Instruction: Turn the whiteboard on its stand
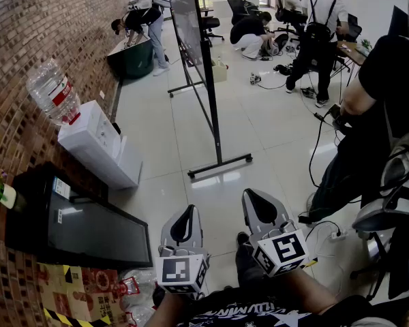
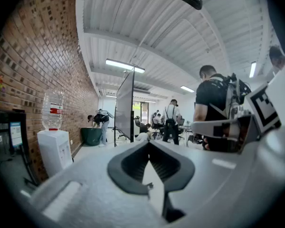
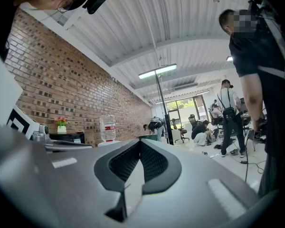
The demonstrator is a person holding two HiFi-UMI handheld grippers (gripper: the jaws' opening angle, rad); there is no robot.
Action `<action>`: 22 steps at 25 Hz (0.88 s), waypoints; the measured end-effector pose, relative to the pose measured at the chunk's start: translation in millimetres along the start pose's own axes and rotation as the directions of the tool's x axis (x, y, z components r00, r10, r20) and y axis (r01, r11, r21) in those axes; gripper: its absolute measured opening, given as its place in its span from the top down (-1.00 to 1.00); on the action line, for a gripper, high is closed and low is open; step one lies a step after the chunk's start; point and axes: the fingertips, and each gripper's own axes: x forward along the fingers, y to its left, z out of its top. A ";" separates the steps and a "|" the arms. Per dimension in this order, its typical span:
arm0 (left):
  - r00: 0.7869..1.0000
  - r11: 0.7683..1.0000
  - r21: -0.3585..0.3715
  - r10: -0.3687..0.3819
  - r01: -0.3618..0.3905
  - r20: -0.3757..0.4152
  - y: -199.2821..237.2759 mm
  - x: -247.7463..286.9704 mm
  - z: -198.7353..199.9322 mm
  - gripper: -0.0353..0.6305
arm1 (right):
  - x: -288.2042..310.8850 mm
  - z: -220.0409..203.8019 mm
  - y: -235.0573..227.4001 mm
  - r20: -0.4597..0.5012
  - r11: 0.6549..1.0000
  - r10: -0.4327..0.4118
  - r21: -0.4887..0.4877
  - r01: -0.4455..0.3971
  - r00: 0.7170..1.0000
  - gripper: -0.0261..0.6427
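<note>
The whiteboard [image 1: 189,26] stands edge-on on its black wheeled stand [image 1: 219,164], a few steps ahead of me on the glossy floor. It also appears in the left gripper view, as a dark whiteboard [image 2: 125,103], and in the right gripper view, where the whiteboard [image 3: 160,103] shows only as a thin upright line. My left gripper [image 1: 189,210] and right gripper [image 1: 248,195] are held low and close to my body, side by side, pointing toward the stand. Both have their jaws together with nothing between them, well short of the board.
A water dispenser [image 1: 99,142] and a black screen [image 1: 88,227] stand against the brick wall on the left. A person in black [image 1: 388,80] stands close on my right beside a chair [image 1: 388,210] and floor cables. Several people work further back.
</note>
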 end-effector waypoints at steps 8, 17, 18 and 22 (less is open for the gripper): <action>0.998 0.997 0.041 0.066 -0.066 -0.004 14.2 96.7 30.3 0.88 | 89.8 8.8 -73.6 0.000 0.999 0.035 0.029 -0.035 0.999 0.90; 0.994 0.989 0.096 0.110 -0.111 0.015 15.0 196.7 50.2 0.88 | 153.1 30.5 -160.2 0.021 0.998 0.046 0.036 -0.047 0.999 0.89; 0.993 0.988 0.101 0.116 -0.117 0.017 18.5 206.1 51.1 0.88 | 159.4 29.9 -165.8 0.021 0.998 0.048 0.032 -0.049 0.999 0.89; 0.991 0.986 0.104 0.129 -0.131 0.028 30.0 234.7 56.6 0.88 | 188.0 34.0 -175.8 0.022 0.997 0.072 0.017 -0.072 0.997 0.90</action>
